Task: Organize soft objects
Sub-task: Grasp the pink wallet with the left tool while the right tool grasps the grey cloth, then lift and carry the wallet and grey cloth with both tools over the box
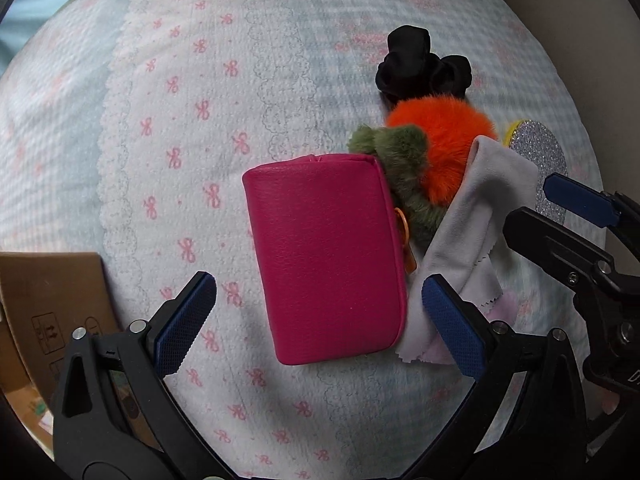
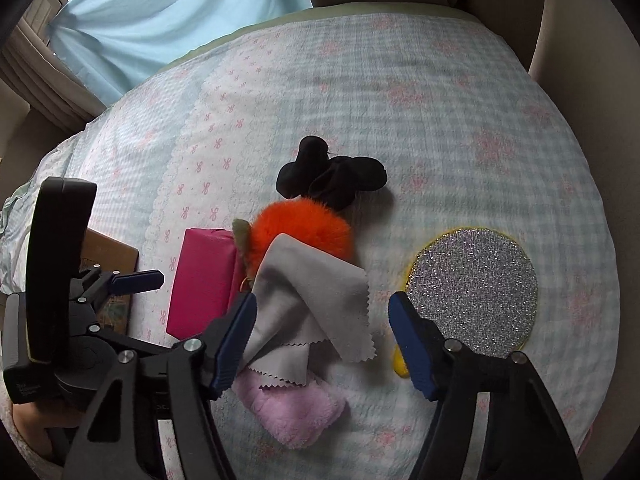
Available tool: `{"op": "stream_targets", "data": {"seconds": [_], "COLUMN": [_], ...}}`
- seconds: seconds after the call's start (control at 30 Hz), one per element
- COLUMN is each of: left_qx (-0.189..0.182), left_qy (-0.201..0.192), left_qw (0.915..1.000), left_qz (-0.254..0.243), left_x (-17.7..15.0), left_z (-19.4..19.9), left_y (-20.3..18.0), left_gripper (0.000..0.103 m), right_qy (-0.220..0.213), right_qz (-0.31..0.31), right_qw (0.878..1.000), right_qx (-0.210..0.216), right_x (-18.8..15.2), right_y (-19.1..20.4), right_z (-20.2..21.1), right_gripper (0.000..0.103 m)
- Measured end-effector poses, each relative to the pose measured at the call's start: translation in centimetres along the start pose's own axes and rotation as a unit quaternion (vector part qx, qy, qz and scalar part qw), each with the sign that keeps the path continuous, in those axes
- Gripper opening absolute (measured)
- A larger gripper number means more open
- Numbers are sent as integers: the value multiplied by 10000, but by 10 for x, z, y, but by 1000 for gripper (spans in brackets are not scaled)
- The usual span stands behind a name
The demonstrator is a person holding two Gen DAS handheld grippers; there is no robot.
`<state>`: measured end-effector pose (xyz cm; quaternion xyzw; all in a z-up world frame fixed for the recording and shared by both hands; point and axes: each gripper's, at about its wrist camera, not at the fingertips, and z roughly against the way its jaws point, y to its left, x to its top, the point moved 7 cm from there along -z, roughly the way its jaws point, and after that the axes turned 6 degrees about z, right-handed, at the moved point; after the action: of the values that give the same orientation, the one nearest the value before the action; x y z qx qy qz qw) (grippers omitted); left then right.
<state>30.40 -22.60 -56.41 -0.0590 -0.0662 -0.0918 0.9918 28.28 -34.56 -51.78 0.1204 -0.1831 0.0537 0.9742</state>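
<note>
A cardboard box is noted at nine o'clock of the left claw, at the bed's edge; only printed handling symbols are made out on it, and no brand name or wording can be read there or anywhere else. The left claw is held apart, pointing down, with the pink pouch lying between its pads, untouched. At two o'clock of the pouch a heap is recorded: a green fuzzy piece, an orange pom-pom and a black scrunchie, the pieces touching. At three o'clock of the pouch a grey cloth is draped over a pink plush piece. The right claw is held apart above that cloth, nothing gripped. A glittery silver disc lies at its two o'clock, apart from the heap. All items rest on the bedspread. The step in hand is judged to be a paired pick: the pouch should be straddled across its short sides, and the cloth pinched at its raised fold so that the plush beneath is not dragged along.
</note>
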Motion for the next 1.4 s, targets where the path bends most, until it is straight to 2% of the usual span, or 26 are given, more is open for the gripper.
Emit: {"op": "stream_targets", "data": {"seconds": [0.1, 0.17, 0.23, 0.3, 0.4, 0.5, 0.67, 0.83, 1.0, 1.17, 1.4], "left_qx": [0, -3, -16, -17, -173, -297, -302, -372, -493, -566, -614], "left_qy": [12, 15, 55, 116, 215, 313, 273, 211, 35, -125, -251], "left_qw": [10000, 10000, 10000, 9999, 9996, 9991, 9991, 9991, 9988, 9982, 9974], "left_qz": [18, 39, 59, 49, 65, 44, -71, -78, 49, 138, 268], "left_x": [2, 4, 6, 6, 4, 2, -1, -3, 0, 5, -4], "left_z": [-5, -7, -12, -18, -23, -27, -26, -17, -1, 16, 25], "left_y": [2, 4, 5, 4, 3, -1, -11, -9, -1, 8, 19], "left_gripper": [102, 102, 95, 88, 70, 65, 52, 41, 36, 35, 35], "right_qy": [33, 61, 114, 132, 124, 135, 108, 29, -97, -224, -374], "right_qz": [-51, -54, -33, -28, -57, -115, -179, -166, -154, -110, -28], "right_qw": [10000, 9999, 9999, 9999, 9999, 9998, 9998, 9998, 9998, 9996, 9992], "right_qx": [30, 65, 69, 65, 43, 30, 28, 41, 55, 120, 120], "right_x": [0, 1, 0, -1, -2, -4, -6, -4, -1, 1, 1], "right_y": [0, 1, 3, 4, 5, 4, 4, 8, 13, 20, 29], "right_z": [-8, -13, -15, -16, -15, -16, -13, -8, 1, 9, 22], "right_gripper": [56, 43, 33, 31, 27, 24, 17, 15, 14, 8, 5]}}
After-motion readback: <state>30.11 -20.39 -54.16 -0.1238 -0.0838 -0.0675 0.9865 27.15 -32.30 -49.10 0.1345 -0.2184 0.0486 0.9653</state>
